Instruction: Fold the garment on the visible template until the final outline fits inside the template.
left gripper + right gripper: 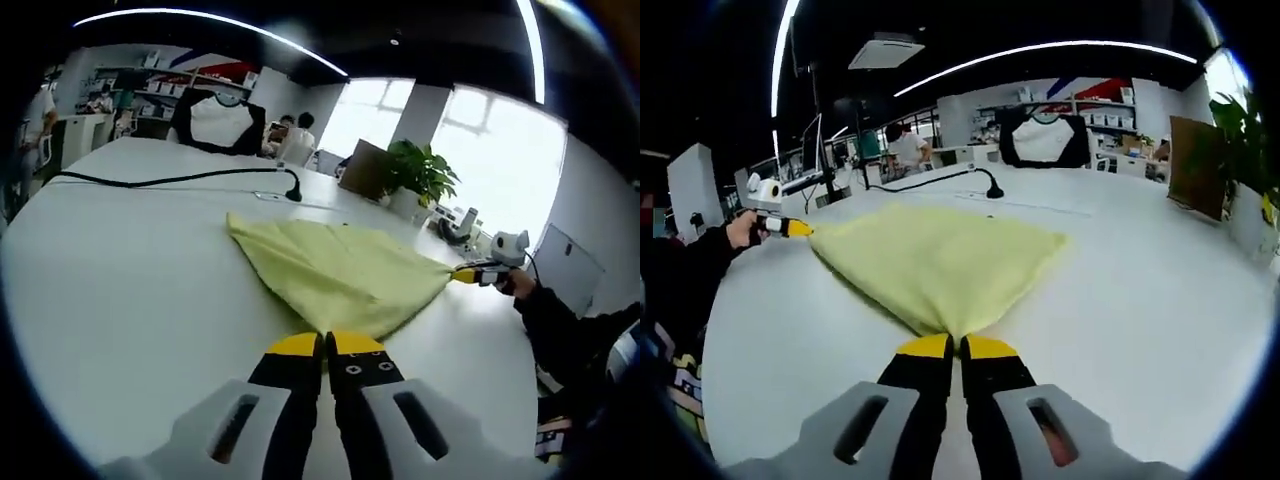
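I hold one gripper in each hand. My left gripper [325, 352] is pinched tight on one corner of the yellow garment [335, 270]. My right gripper [958, 352] is pinched tight on another corner of it. Both sets of jaws are closed together with cloth between the yellow tips.

The garment lies out on the white tabletop [140, 270], about in the middle of it. It is pulled into a flat shape with pointy corners, stretched between my two grippers. In the left gripper view I can see my right gripper far off at the other corner, near the table's far edge where the plant [420, 172] stands. A black cable [170, 181] runs across the tabletop behind the cloth, well apart from it.

I think the cloth is already doubled over at least once, because it looks thick and small. I cannot see any template lines on the table, so I cannot tell if the shape fits yet. I think more folding is left. Next I would bring my two corners over to the other side and lay them flat.
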Demonstrator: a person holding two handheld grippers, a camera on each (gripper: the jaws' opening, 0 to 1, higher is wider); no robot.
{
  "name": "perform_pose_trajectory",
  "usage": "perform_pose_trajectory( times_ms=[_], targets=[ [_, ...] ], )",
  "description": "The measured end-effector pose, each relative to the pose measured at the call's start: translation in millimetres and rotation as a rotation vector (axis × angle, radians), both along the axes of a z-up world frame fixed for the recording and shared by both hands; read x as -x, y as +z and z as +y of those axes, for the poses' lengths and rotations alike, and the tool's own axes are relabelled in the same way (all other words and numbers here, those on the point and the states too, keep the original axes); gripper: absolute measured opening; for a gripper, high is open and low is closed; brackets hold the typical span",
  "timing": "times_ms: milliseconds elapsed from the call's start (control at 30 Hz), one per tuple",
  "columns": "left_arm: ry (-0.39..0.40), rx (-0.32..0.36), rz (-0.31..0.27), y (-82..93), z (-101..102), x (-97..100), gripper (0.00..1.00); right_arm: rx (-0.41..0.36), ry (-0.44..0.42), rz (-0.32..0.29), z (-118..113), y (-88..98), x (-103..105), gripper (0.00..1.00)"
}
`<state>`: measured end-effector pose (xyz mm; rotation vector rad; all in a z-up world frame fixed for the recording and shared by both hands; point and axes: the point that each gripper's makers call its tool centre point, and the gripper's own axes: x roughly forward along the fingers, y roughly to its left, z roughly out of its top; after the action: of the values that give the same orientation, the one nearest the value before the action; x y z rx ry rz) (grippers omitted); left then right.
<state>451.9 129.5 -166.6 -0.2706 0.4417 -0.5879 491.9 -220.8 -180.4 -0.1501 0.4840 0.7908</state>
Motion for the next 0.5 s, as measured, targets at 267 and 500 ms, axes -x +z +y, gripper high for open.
perform_pose_trajectory(
  times_ms=[267,500],
  targets=[
    [0.002,-0.058,0.008,-10.1,7.5,3.7,0.01,0.104,0.04,-0.055,-1.9,-8.0,10.5,0.0],
    [-0.007,-0.099,-0.004,-12.7,2.9,7.6,0.02,0.147,0.054,-0.065,2.3,-7.2,16.1,0.0]
  ],
)
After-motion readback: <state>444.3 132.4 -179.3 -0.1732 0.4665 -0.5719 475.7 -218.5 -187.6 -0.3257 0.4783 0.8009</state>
